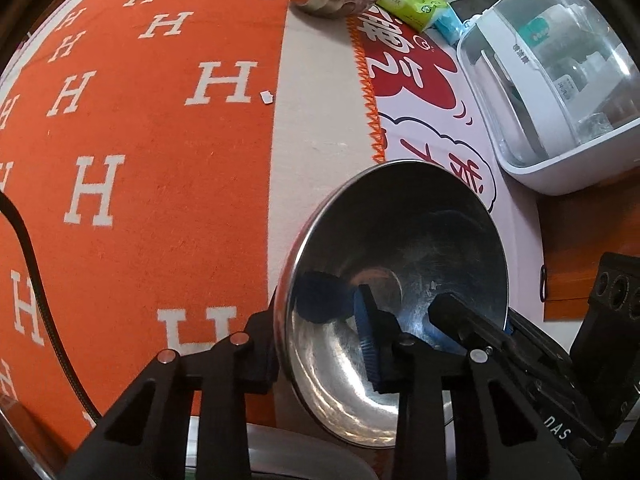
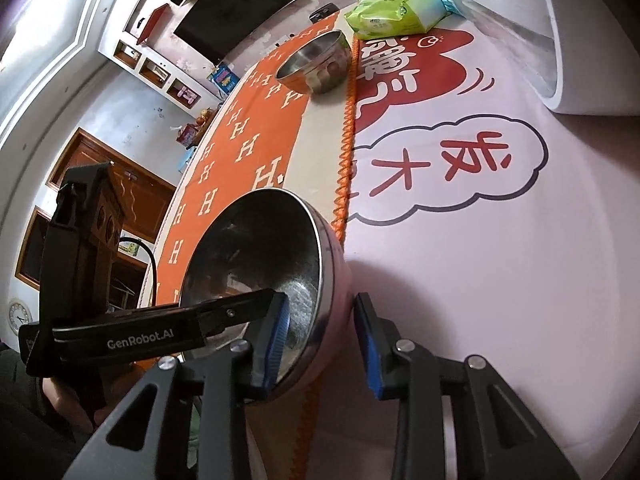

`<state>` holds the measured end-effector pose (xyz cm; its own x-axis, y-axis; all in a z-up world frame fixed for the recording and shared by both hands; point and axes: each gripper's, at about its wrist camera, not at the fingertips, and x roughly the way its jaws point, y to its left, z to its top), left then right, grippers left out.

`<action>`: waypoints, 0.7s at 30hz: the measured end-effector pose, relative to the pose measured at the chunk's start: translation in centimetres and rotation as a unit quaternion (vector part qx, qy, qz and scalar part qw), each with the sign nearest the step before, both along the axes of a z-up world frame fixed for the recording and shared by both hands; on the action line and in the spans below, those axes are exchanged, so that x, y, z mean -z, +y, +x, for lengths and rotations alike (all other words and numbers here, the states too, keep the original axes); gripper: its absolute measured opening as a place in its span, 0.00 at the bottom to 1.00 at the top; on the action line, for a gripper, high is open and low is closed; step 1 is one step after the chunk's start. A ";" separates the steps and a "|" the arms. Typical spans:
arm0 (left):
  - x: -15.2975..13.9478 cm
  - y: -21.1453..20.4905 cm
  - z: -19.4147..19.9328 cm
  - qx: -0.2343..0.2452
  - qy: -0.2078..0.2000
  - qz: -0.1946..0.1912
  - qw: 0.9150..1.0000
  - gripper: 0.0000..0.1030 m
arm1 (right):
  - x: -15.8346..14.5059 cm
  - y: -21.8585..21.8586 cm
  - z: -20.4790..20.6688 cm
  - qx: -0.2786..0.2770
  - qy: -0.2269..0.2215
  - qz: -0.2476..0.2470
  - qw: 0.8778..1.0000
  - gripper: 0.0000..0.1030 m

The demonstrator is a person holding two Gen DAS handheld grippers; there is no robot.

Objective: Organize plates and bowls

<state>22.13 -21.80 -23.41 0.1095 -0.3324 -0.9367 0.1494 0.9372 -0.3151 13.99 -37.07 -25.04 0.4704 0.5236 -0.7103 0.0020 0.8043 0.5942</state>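
Landmark: we place everything by the steel bowl [image 1: 394, 304], tilted on the table where the orange H cloth [image 1: 132, 128] meets the pink printed mat [image 2: 480, 240].
Left gripper [image 1: 324, 344]: we see its fingers straddling the bowl's near rim, one outside the wall, the blue pad [image 1: 366, 344] inside; they look clamped on the rim.
Right gripper [image 2: 322, 344]: fingers straddle the bowl's opposite rim, one pad inside against the wall, the outer pad standing just clear, so we cannot tell that it grips.
In the way: each gripper crowds the other across the bowl.
Beyond the bowl: a second steel bowl [image 2: 316, 62] upright, well apart.
Farther: a green tissue pack [image 2: 394, 14] just behind that second bowl.
Beside the bowl, across the mat: a white lidded container [image 1: 560, 92].
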 end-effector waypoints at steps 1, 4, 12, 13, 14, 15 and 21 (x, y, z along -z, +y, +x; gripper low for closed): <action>0.0 -0.1 -0.1 0.000 0.000 0.000 1.000 0.29 | 0.0 0.0 0.0 0.001 0.001 -0.001 1.000 0.31; -0.2 0.0 -0.3 0.006 0.001 0.002 1.000 0.29 | 0.0 -0.1 -0.2 0.005 0.005 -0.003 1.000 0.28; -0.9 0.5 -2.1 0.007 0.017 -0.001 1.000 0.25 | 0.0 -0.8 -1.3 0.025 0.022 -0.001 0.999 0.18; -1.0 0.6 -2.4 0.003 0.018 -0.004 1.000 0.25 | 0.0 -0.8 -1.4 0.026 0.025 0.000 0.999 0.16; -1.2 0.7 -2.6 -0.001 0.019 -0.006 1.000 0.25 | 0.0 -0.8 -1.6 0.024 0.029 -0.001 0.999 0.16; -1.4 0.9 -2.9 -0.002 0.019 -0.007 1.000 0.24 | 0.0 -0.8 -1.8 0.023 0.030 0.000 0.999 0.15; -2.7 1.4 -4.1 -0.003 0.009 -0.013 1.000 0.22 | -1.3 -0.6 -3.0 0.022 0.015 -0.008 1.000 0.14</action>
<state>18.07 -20.45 -20.69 0.0947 -0.3569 -0.9293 0.1370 0.9293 -0.3429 11.01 -37.66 -23.74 0.4713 0.4920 -0.7320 0.0544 0.8122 0.5808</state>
